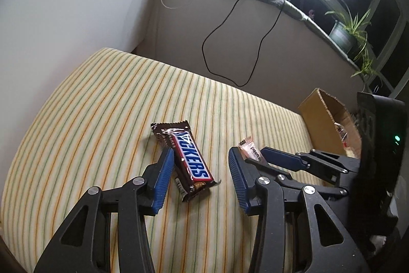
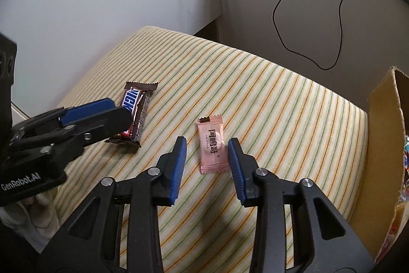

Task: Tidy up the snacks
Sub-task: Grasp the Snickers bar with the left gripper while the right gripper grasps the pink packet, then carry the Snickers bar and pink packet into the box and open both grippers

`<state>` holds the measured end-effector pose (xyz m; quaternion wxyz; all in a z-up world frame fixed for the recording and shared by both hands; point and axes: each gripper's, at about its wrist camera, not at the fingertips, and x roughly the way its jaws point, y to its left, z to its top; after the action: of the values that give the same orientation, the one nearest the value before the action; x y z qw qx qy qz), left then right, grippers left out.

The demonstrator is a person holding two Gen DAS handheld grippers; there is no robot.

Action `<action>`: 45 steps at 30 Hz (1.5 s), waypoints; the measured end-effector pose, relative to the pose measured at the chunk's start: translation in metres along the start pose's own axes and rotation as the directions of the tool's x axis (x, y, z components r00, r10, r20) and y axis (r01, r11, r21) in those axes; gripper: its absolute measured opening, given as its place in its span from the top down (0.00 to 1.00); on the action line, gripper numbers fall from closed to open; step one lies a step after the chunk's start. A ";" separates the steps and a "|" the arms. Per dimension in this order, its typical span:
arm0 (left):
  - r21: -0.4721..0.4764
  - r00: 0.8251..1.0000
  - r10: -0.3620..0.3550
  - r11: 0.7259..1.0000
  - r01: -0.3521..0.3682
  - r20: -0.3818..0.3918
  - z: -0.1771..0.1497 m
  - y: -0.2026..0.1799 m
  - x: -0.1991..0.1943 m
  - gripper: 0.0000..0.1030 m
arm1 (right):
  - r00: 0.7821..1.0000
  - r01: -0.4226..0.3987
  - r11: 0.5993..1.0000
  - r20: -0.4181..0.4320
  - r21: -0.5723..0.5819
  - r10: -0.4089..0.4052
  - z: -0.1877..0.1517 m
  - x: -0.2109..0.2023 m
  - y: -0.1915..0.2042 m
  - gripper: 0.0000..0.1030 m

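Closing squarely needs each tool centred: the left tool (image 1: 199,170) stands apart around the Snickers bar (image 1: 190,160), the right tool (image 2: 207,163) narrowly around the pink sachet (image 2: 212,147), neither pressing yet. Both snacks lie on the striped cushion (image 2: 281,104), the box (image 2: 383,119) nearby. "GenRobot.AI" marks the left tool.

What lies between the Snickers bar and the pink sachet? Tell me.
Only bare striped cloth lies between the Snickers bar and the pink sachet; the right wrist view shows this best. No other snack sits there.
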<state>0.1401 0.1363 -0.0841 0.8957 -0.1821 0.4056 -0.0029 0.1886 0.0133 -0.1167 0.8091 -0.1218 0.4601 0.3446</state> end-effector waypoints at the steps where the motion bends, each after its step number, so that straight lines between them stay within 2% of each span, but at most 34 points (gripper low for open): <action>1: 0.004 1.000 0.005 1.000 -0.005 -0.003 0.002 -0.001 0.003 0.59 | 1.000 0.008 1.000 0.000 -0.011 -0.008 -0.001 0.000 0.001 0.67; 5: 0.044 0.998 0.054 0.998 -0.053 -0.020 0.003 -0.006 0.011 0.59 | 0.999 0.043 0.998 0.004 -0.038 -0.043 -0.005 0.004 0.005 0.76; 9: 0.109 0.993 0.112 0.988 -0.106 -0.047 -0.002 -0.012 0.025 0.71 | 0.999 0.040 0.999 0.002 -0.033 -0.040 -0.004 0.002 0.003 0.79; 16: 0.108 0.993 0.113 0.988 -0.109 -0.033 -0.005 -0.012 0.016 0.74 | 1.000 0.021 1.000 0.019 -0.019 -0.021 -0.011 -0.010 0.001 0.80; 26: 0.106 0.996 0.086 0.991 -0.088 0.018 -0.006 -0.017 -0.009 0.74 | 0.996 -0.020 1.000 0.092 0.014 0.018 -0.018 -0.051 -0.012 0.80; 33: 0.141 0.998 0.035 0.989 -0.042 0.051 0.004 -0.053 -0.016 0.74 | 0.984 -0.056 0.997 0.170 0.048 0.047 -0.030 -0.097 -0.026 0.80; 38: 0.181 0.999 -0.010 0.983 0.000 0.049 0.009 -0.084 -0.009 0.74 | 0.977 -0.038 0.997 0.214 0.064 0.023 -0.041 -0.130 -0.043 0.80; 45: 0.244 0.997 -0.073 0.968 0.061 0.038 0.009 -0.137 0.002 0.74 | 0.966 0.026 0.993 0.253 0.112 -0.054 -0.049 -0.163 -0.084 0.80</action>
<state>0.1679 0.0113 -0.0351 0.9198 -0.0849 0.3750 -0.0785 0.1576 -0.1463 -0.0188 0.8739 -0.0419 0.3673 0.3156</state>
